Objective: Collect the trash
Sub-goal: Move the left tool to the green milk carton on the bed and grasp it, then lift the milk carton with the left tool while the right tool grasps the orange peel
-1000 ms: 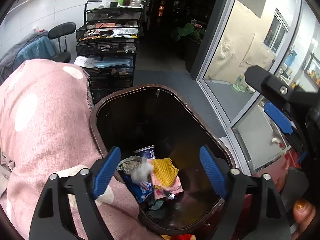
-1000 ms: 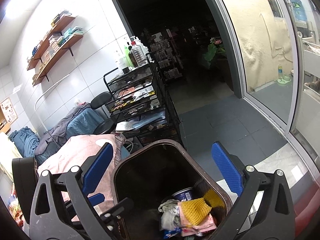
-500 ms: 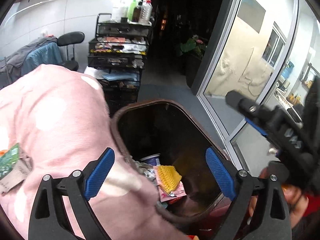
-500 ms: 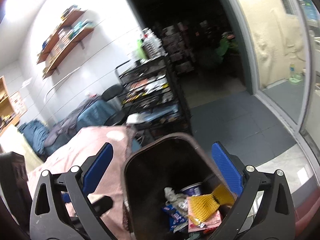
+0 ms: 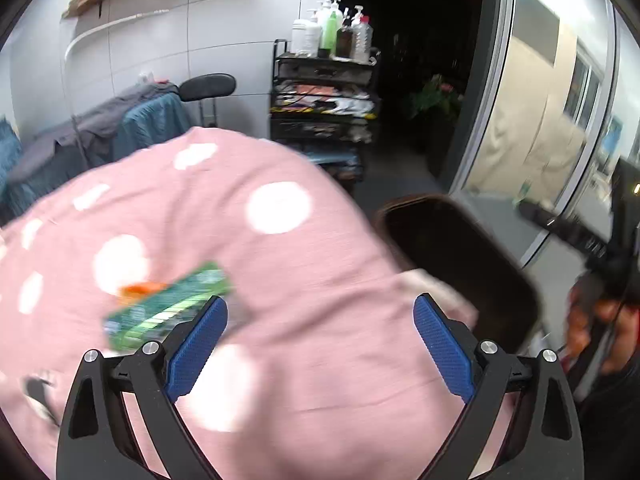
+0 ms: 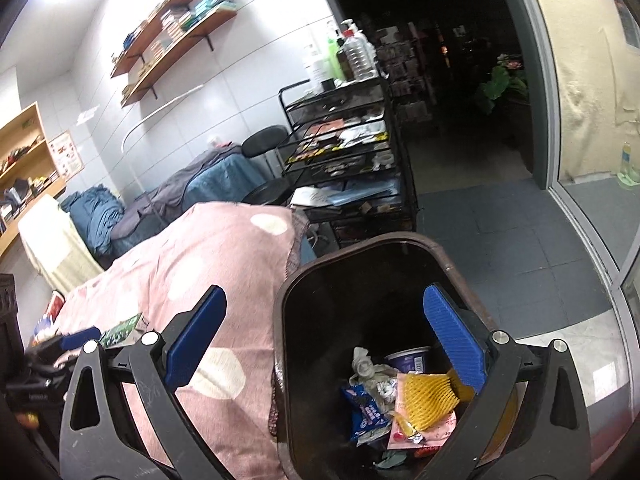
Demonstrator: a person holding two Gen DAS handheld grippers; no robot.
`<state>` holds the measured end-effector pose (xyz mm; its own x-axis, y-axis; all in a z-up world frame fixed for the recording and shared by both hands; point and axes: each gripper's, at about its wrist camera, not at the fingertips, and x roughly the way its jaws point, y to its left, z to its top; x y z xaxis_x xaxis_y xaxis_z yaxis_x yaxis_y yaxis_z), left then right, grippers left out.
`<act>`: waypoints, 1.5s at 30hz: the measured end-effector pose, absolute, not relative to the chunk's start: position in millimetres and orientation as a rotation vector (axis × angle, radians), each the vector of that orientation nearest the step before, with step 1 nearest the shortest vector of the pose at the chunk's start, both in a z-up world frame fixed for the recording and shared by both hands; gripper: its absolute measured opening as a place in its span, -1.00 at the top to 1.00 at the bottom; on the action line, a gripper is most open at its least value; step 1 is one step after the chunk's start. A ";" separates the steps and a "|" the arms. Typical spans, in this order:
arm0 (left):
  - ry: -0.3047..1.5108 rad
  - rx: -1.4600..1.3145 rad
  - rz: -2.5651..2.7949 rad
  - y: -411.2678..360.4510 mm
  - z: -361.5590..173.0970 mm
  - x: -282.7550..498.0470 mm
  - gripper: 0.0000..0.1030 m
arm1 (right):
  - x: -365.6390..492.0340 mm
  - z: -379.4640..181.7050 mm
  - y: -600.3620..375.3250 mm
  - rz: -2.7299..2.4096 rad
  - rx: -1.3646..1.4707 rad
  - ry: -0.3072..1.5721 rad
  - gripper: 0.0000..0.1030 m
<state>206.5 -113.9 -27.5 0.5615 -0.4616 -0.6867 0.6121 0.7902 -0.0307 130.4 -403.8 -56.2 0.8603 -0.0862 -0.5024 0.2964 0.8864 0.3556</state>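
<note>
A brown trash bin [image 6: 360, 248] stands beside a bed with a pink spotted blanket [image 6: 224, 260]. In the bin lie a yellow foam net [image 6: 424, 400], a blue wrapper [image 6: 366, 412], a crumpled tissue [image 6: 366, 368] and a cup [image 6: 408, 360]. My right gripper [image 6: 324, 340] is open and empty above the bin's near rim. My left gripper [image 5: 320, 344] is open and empty over the blanket [image 5: 240, 248]; the bin [image 5: 460, 252] is to its right. A green packet [image 5: 168, 312], blurred, lies on the blanket by the left finger, also seen in the right wrist view [image 6: 120, 328].
A black wire cart [image 6: 352, 168] with bottles on top stands behind the bin. A black chair [image 6: 264, 148] and heaped blue and grey bedding [image 6: 192, 184] are at the back. A glass door [image 6: 592, 120] is on the right. Wall shelves [image 6: 172, 28] hang above.
My left gripper has swung left, away from the bin and over the blanket; the green packet has come into view by it. My right gripper stays over the bin, both open.
</note>
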 end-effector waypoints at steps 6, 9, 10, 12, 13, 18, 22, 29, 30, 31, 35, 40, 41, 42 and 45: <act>0.782 0.398 -0.628 -84.7 -34.0 241.3 -0.81 | 145.0 -57.1 -388.8 -0.157 0.410 0.533 -0.89; 0.815 0.467 -0.640 -75.5 -41.7 260.4 -0.81 | 154.8 -56.3 -378.7 -0.113 0.394 0.548 -0.89; 0.832 0.490 -0.645 -74.7 -45.8 266.6 -0.81 | 156.8 -56.2 -375.7 -0.097 0.390 0.552 -0.89; 0.864 0.516 -0.660 -71.8 -52.0 280.4 -0.78 | 162.8 -55.2 -367.0 -0.063 0.370 0.564 -0.89; 0.879 0.528 -0.666 -69.9 -55.2 284.5 -0.78 | 165.6 -54.7 -362.4 -0.048 0.355 0.569 -0.89; 0.940 0.637 -0.689 -75.3 -74.7 297.7 -0.60 | 179.4 -53.1 -344.6 0.028 0.326 0.595 -0.89; 0.954 0.696 -0.720 -82.5 -85.9 297.1 -0.47 | 193.0 -50.6 -332.5 0.076 0.333 0.615 -0.89; 0.909 0.695 -0.711 -86.9 -86.7 289.0 -0.32 | 213.6 -41.8 -299.0 0.150 0.277 0.618 -0.89; 0.900 0.684 -0.710 -85.5 -85.2 287.3 -0.29 | 216.2 -40.9 -294.1 0.160 0.266 0.617 -0.89; 0.892 0.670 -0.710 -84.6 -83.4 286.0 -0.22 | 219.1 -40.2 -289.8 0.167 0.259 0.617 -0.89; 0.874 0.524 -0.692 -76.6 -72.7 289.4 0.01 | 233.3 -38.7 -278.6 0.185 0.268 0.623 -0.89; 0.864 0.567 -0.669 -87.0 -81.3 283.1 -0.02 | 247.7 -36.0 -275.9 0.224 0.327 0.649 -0.89; 0.876 0.566 -0.661 -88.4 -81.9 285.2 -0.05 | 249.1 -35.1 -274.8 0.225 0.328 0.648 -0.89; 0.898 0.564 -0.659 -89.8 -84.2 288.0 -0.05 | 249.9 -34.5 -272.8 0.223 0.326 0.646 -0.89; 0.958 0.606 -0.648 -97.9 -96.4 296.4 -0.10 | 251.2 -35.4 -267.2 0.223 0.323 0.647 -0.89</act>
